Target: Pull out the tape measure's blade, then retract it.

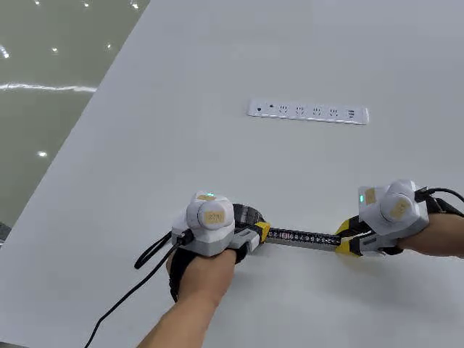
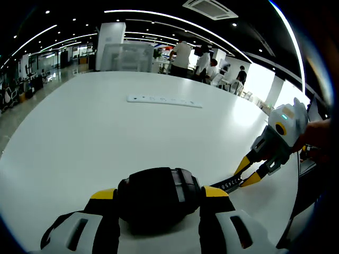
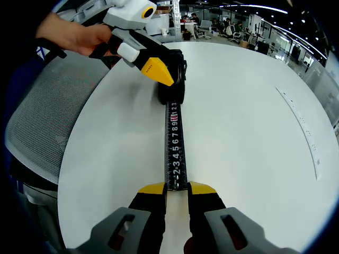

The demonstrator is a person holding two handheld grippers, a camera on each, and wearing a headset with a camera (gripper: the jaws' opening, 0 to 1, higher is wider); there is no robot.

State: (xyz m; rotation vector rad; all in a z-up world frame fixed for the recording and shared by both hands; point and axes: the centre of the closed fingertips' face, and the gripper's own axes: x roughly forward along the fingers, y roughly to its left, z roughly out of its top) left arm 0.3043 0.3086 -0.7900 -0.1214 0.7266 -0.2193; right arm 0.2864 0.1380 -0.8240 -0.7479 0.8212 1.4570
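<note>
Case (image 3: 177,87): set on the table (image 1: 217,159), clamped between the jaws of the left gripper (image 2: 159,194).
Blade (image 3: 175,143): drawn out across the table, its end pinched by the jaws of the right gripper (image 3: 177,189).
Power strip (image 1: 308,112): laid farther back, well apart.

The head view looked down from above onto the white table (image 1: 217,58). The left gripper view sat low, tight behind the tape measure case (image 2: 156,198) at bottom centre, facing the power strip (image 2: 164,100). The right gripper view faced back along the blade (image 3: 175,143) toward that case. All three shared blade and strip.
</note>
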